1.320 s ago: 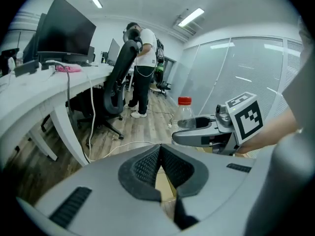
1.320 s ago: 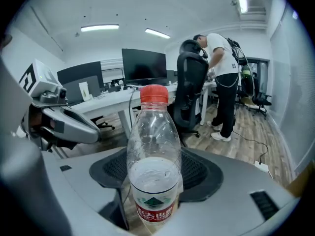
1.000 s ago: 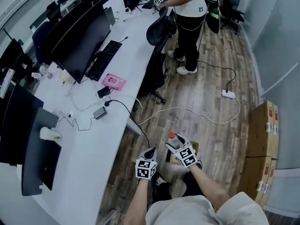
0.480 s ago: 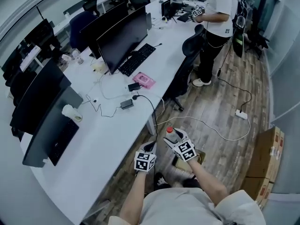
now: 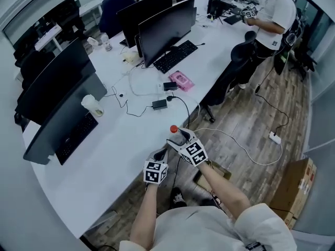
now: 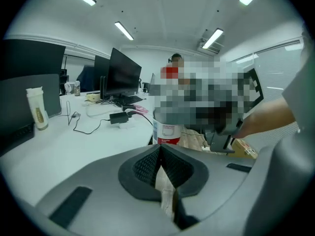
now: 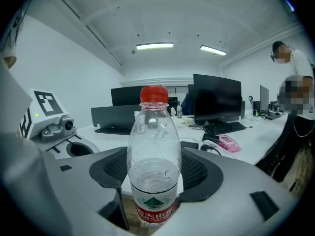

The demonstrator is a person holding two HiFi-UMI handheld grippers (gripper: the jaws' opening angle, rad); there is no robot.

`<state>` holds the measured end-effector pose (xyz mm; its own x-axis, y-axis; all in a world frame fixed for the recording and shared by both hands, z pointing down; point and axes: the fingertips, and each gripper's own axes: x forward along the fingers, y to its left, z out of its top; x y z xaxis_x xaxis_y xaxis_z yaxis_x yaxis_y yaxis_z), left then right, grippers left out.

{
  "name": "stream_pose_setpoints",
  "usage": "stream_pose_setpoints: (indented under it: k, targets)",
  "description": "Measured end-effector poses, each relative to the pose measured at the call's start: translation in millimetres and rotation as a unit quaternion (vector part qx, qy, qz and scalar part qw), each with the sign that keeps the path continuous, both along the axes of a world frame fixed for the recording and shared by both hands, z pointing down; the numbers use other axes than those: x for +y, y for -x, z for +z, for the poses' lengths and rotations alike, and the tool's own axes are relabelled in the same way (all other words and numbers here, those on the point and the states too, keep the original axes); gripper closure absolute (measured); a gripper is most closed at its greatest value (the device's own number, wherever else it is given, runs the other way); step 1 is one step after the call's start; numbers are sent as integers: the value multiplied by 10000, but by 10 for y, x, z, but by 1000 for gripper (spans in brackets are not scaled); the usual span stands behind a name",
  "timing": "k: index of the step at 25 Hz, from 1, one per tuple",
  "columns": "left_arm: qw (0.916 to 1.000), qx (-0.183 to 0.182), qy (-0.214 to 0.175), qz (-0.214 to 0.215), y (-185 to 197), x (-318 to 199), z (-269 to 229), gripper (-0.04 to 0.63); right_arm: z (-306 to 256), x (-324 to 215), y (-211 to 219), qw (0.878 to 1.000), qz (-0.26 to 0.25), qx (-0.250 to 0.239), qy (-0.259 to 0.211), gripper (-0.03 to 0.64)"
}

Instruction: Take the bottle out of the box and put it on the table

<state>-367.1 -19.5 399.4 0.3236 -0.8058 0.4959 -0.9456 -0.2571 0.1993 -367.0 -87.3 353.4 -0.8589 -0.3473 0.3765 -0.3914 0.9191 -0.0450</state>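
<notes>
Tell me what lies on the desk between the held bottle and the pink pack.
Head view: a black power adapter and its cable lie on the white desk between the bottle, held by the right gripper, and the pink pack.

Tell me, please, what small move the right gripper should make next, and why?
Probably carry the bottle a little way forward over the white table and lower it upright onto the bare patch there. The right gripper is shut on the bottle, which stands upright, and in the head view it hangs about at the table's near edge, not yet set down.
</notes>
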Motion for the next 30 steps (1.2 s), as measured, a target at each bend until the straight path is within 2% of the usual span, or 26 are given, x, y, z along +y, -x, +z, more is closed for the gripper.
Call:
stream_pose_setpoints:
  k: [6, 11, 14, 23, 27, 30]
  targets:
    - [9991, 15, 102, -417, 570, 59, 55, 580, 24, -61, 924, 9990, -427, -97, -20, 314]
    - [9976, 33, 185, -670, 897, 74, 86, 581, 177, -100, 1430, 9980, -595, -167, 93, 313]
    - [9969, 69, 191, -756, 996, 104, 93, 580, 300, -83, 1523, 9982, -567, -148, 159, 313]
    - [9950, 113, 180, -972, 1232, 251, 139, 580, 448, 114, 1480, 9973, -634, -351, -135, 313]
    - [9949, 112, 206, -982, 1210, 254, 156, 580, 440, 96, 1455, 9974, -619, -274, -226, 313]
    - [9948, 94, 221, -991, 1157, 315, 127, 581, 462, 161, 1416, 9980, -599, -177, -63, 313]
